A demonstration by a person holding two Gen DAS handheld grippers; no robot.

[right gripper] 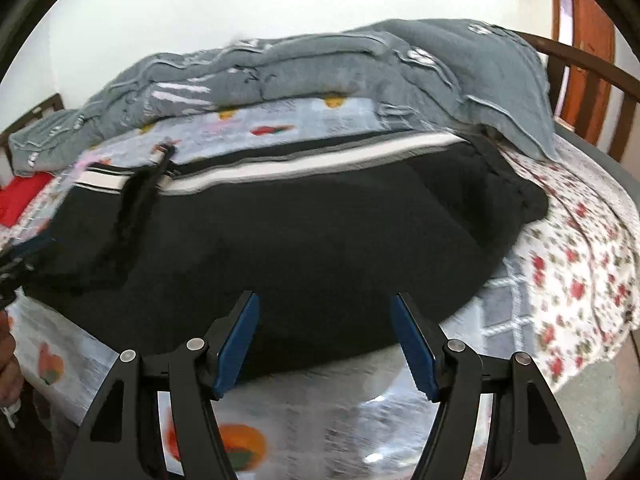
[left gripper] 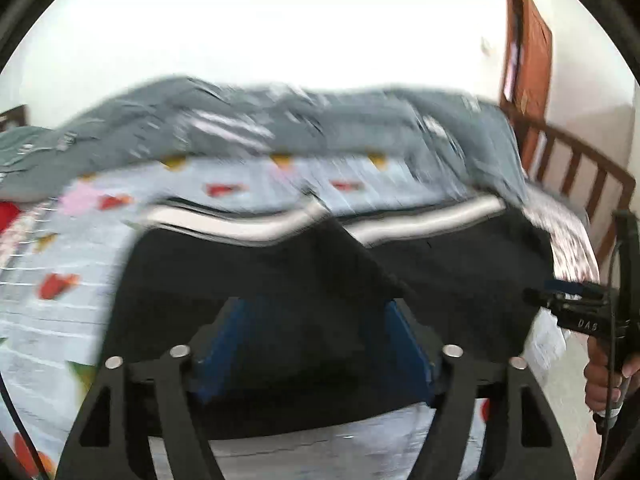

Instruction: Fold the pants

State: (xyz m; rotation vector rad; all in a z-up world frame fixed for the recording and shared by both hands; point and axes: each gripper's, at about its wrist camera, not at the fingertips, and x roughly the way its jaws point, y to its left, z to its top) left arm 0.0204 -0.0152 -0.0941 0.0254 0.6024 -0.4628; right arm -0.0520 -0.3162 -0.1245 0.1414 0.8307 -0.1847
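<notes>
Currently pants [right gripper: 280,240] lie folded flat on the bed [right gripper: 560,260], stripe edge at the far side. Left gripper [left gripper: 320,344] and right gripper [right gripper: 324,340] both gape, holding nothing. Next: pinch the near edge at both spots evenly, lift together, keep layers aligned.

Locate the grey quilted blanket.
Grey quilted blanket lies bunched along the bed's far side, beyond the black white-striped pants, in both wrist views.
</notes>
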